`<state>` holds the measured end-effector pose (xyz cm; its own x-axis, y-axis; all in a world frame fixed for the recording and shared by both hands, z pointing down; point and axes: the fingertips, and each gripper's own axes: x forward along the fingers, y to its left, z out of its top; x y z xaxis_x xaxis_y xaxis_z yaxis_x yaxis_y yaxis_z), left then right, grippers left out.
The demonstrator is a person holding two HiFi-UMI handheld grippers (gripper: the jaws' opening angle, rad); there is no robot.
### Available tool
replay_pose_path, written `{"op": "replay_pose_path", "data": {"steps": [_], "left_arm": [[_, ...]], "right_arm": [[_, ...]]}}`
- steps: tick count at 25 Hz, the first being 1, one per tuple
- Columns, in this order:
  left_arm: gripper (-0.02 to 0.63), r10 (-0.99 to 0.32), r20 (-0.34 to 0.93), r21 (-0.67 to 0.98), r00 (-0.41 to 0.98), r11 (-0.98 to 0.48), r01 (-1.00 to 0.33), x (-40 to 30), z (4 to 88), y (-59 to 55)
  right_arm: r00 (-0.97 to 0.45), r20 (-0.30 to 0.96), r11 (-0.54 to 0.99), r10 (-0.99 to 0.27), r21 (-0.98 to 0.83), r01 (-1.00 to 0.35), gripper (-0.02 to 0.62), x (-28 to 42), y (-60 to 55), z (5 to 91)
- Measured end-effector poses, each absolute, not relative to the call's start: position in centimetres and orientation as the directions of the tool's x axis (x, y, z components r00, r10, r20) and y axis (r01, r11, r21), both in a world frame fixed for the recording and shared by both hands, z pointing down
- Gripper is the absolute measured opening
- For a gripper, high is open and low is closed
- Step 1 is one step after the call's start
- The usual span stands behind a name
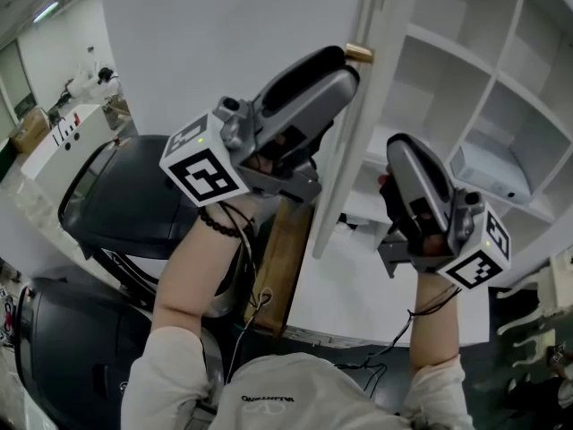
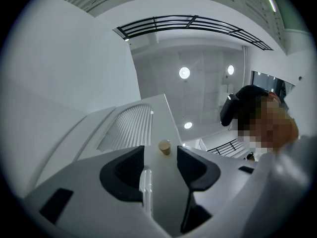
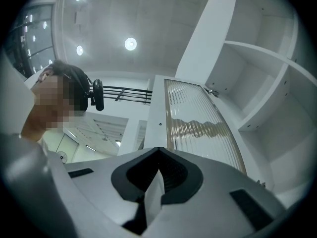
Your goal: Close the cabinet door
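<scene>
Half the job is waiting: the cabinet door (image 1: 351, 150) is standing open, edge-on. I am holding my left gripper (image 2: 160, 155) with jaws apart astride its edge, just short of the brass knob (image 2: 164, 147). My right gripper (image 3: 158, 150) is riding with jaws together.

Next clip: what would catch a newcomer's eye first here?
A white cabinet door stands open, edge-on in mid-frame of the head view, with shelves to its right. The left gripper, jaws apart, points at the small brass knob on the door; the right gripper, jaws together, sits on the shelf side.
</scene>
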<state>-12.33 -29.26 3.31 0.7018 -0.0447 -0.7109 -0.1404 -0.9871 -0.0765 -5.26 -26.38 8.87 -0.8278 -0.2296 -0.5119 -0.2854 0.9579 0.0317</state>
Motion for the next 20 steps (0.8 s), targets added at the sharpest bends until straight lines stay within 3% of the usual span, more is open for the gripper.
{"op": "replay_pose_path", "data": {"steps": [20], "left_arm": [[0.16,-0.005,-0.712,-0.108,0.702,-0.987,-0.116,-11.8,1.8,-28.1]], "right_arm": [[-0.824,-0.521,0.955,-0.225,0.049,-0.292,0.009,-5.4,-26.0,8.5]]}}
